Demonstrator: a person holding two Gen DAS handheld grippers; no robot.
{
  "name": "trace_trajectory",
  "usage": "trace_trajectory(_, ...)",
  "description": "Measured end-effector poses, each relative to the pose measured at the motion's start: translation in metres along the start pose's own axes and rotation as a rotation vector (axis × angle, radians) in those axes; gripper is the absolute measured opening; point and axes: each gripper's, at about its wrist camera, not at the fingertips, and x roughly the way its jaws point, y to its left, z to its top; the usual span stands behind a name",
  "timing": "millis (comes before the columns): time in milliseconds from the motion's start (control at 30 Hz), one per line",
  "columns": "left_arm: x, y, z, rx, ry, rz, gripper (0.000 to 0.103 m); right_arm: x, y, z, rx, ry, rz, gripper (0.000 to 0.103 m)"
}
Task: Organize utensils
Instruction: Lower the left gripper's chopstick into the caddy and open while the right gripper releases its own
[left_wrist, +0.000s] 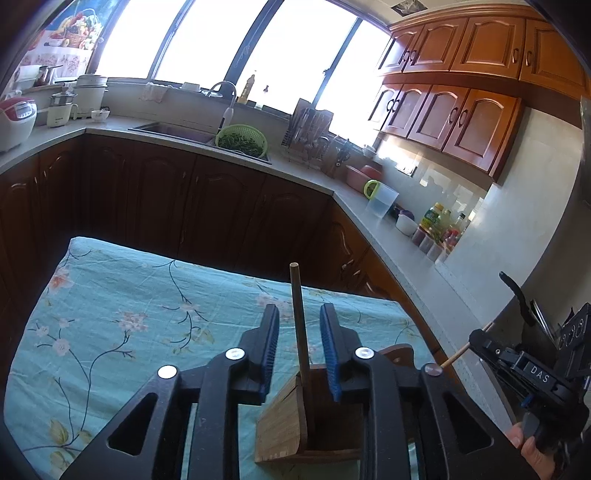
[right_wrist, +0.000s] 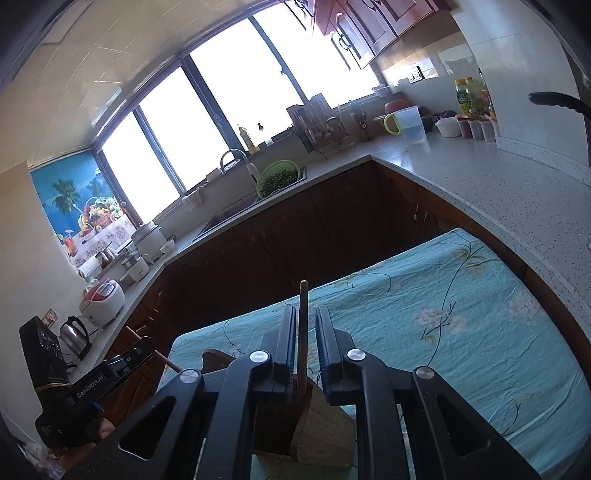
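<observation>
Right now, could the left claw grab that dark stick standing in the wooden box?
Probably yes: the stick stands between the left claw's open fingers, touching neither, with nothing in between. Closing should catch it.

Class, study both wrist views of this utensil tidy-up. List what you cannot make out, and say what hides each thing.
- Inside of the wooden holder: left view, hidden by its own walls and the left gripper.
- Lower end of the chopstick: right view, sunk into the holder behind the right gripper.
- Grip on the stick: neither view settles whether the pads touch it.
- Utensils in the drying rack: too small, washed out by window glare.
- Bottle labels: too small.
</observation>
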Motion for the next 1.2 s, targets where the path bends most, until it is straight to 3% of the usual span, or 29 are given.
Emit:
trace_trajectory(33,-0.005,0.001,-0.001,-0.001,-0.007,-0.002,0.035,-0.002,-0.002,0.0,0.01,-0.006,0.013,0.043)
trace_trajectory(67,-0.008,0.002,0.0,-0.002,-0.013,-0.003,0.039,-0.006,-0.004,0.0,0.018,-0.016,0.024,0.053)
trace_trajectory(200,-0.026,0.004,-0.006,-0.011,-0.028,-0.001,0.053,-0.028,-0.009,-0.002,0.044,-0.062,0.049,0.068)
trace_trajectory(267,-0.038,0.006,-0.012,-0.012,-0.032,0.012,0.059,-0.042,-0.013,-0.006,0.06,-0.096,0.057,0.088)
trace_trajectory(333,-0.05,0.009,-0.021,-0.016,-0.033,0.009,0.06,-0.056,-0.016,-0.012,0.061,-0.127,0.049,0.094)
trace_trajectory(633,-0.105,0.019,-0.072,-0.048,0.004,0.013,0.064,-0.094,-0.03,-0.062,0.079,-0.094,0.009,0.095)
trace_trajectory(800,-0.128,0.013,-0.1,-0.022,0.031,0.029,0.064,-0.108,-0.028,-0.094,0.017,-0.063,-0.045,0.095)
trace_trajectory(1200,-0.148,0.01,-0.153,-0.041,0.136,0.028,0.064,-0.136,-0.033,-0.163,-0.019,0.01,-0.084,0.095)
